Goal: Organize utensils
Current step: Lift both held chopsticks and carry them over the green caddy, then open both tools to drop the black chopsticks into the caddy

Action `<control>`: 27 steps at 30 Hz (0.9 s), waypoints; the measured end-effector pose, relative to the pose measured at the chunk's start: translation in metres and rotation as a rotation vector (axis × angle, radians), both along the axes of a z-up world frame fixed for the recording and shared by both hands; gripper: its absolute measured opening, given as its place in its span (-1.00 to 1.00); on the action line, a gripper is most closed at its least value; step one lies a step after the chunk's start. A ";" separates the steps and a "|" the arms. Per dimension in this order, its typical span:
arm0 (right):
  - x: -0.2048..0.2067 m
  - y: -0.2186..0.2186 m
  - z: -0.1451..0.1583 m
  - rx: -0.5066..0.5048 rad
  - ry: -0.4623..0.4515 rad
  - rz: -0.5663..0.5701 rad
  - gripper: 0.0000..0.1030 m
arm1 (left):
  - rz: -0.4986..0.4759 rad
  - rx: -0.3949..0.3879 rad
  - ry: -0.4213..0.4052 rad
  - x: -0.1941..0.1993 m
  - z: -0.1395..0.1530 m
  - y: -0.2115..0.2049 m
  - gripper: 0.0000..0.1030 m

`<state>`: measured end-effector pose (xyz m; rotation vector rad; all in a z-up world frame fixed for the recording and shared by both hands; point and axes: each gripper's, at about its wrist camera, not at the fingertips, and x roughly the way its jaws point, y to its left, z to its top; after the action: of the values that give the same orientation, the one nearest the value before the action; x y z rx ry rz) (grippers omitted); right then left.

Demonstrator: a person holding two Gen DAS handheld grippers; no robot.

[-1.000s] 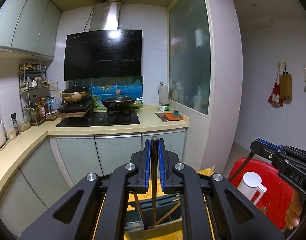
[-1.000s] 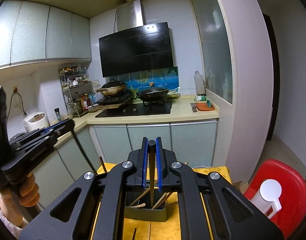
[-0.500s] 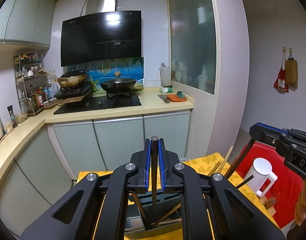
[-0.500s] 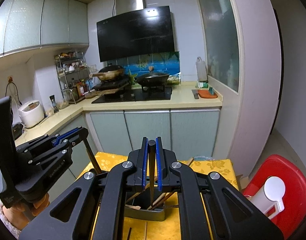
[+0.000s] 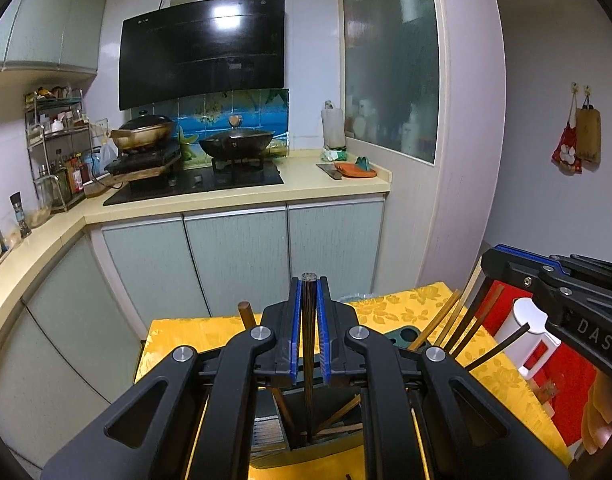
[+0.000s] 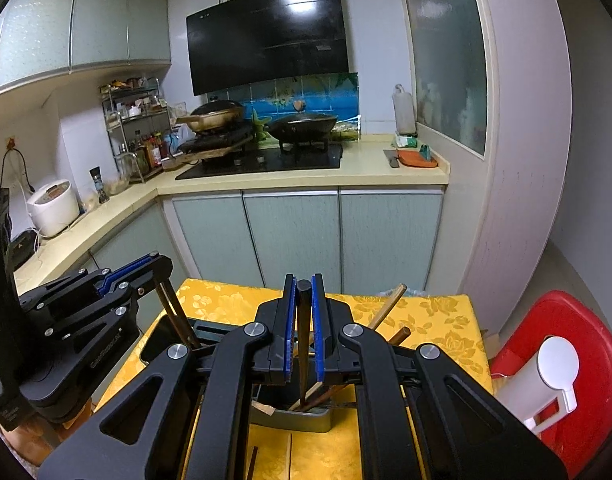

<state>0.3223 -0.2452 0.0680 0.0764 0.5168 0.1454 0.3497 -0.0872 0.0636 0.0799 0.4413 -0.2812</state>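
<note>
Left gripper [image 5: 309, 308] clamped on 1 dark chopstick [image 5: 308, 360], lower end down in the holder [image 5: 306, 450]. Right gripper [image 6: 303, 312] clamped on another chopstick [image 6: 303, 344], tip likewise in the holder. More chopsticks [image 5: 446, 328] leaning inside it. Beneath the holder, yellow cloth [image 6: 438, 320]; right of the holder, red chair [image 6: 562, 344]; beyond the holder, stove [image 6: 273, 158].

Right gripper [image 6: 304, 292] clamped on dark chopstick [image 6: 303, 344], its tip in grey holder [image 6: 301, 420] on yellow cloth [image 6: 434, 320]
</note>
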 end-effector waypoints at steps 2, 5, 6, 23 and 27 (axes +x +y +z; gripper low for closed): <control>0.001 0.000 -0.002 -0.002 0.002 -0.002 -0.84 | -0.001 0.003 0.000 -0.001 -0.002 0.001 -0.86; 0.002 -0.001 -0.004 0.002 0.005 -0.009 -0.84 | -0.001 -0.001 0.004 -0.001 -0.003 0.001 -0.86; 0.003 -0.001 -0.004 0.006 0.005 -0.010 -0.84 | -0.001 -0.003 0.007 -0.001 -0.003 0.000 -0.85; -0.024 -0.012 0.017 -0.005 -0.089 -0.064 -0.08 | 0.015 -0.044 -0.061 -0.029 0.010 0.018 0.37; -0.037 -0.013 0.018 -0.026 -0.116 -0.069 -0.08 | 0.013 -0.045 -0.074 -0.042 0.008 0.023 0.39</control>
<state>0.2856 -0.2585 0.0859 0.0602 0.3998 0.0755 0.3076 -0.0639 0.0718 0.0430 0.3615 -0.2748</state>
